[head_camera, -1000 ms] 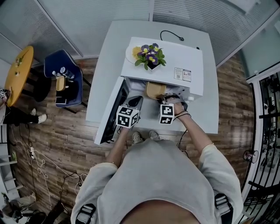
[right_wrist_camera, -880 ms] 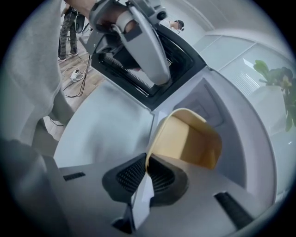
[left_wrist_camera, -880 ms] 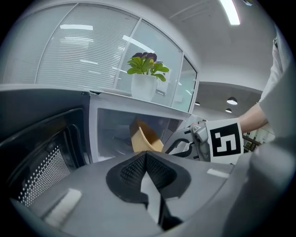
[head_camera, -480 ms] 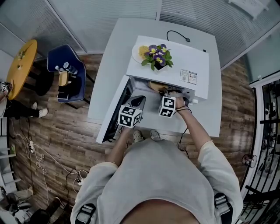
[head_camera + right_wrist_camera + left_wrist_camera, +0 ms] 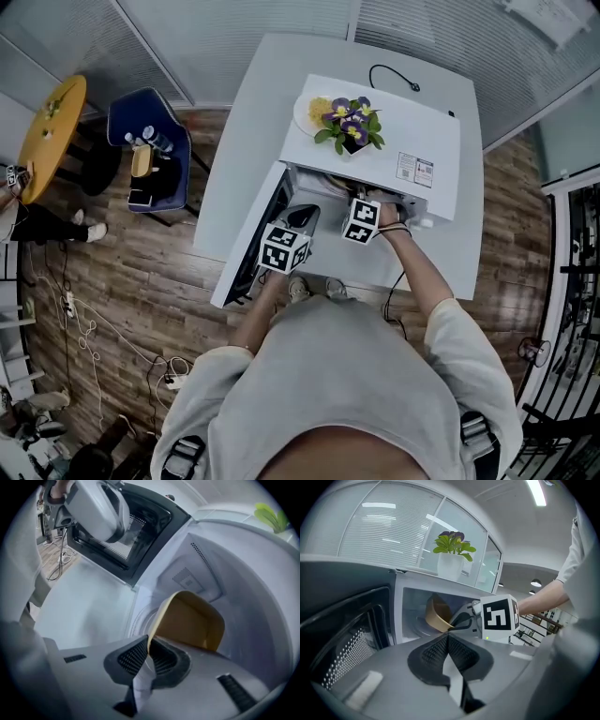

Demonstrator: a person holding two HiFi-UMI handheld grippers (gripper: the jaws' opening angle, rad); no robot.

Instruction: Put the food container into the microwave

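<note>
The tan paper food container point(image 5: 191, 619) hangs tilted inside the open white microwave point(image 5: 412, 131), and my right gripper point(image 5: 148, 641) is shut on its near rim. In the left gripper view the container point(image 5: 437, 613) shows in the cavity with the right gripper point(image 5: 463, 619) pinching it. From the head view the right gripper point(image 5: 367, 201) reaches into the cavity and the container is hidden under the microwave's top. My left gripper point(image 5: 447, 641) is shut and holds nothing. It hovers in front of the cavity, beside the open door point(image 5: 255, 239).
The microwave door point(image 5: 136, 531) swings out to the left. A potted purple flower point(image 5: 350, 122) and a plate point(image 5: 311, 111) sit on the microwave. A black cable point(image 5: 394, 77) lies on the white table point(image 5: 253, 122). A blue chair point(image 5: 150, 159) stands on the wooden floor at left.
My right gripper has pushed the container deeper into the cavity, so it no longer shows in the head view. The left gripper has barely moved.
</note>
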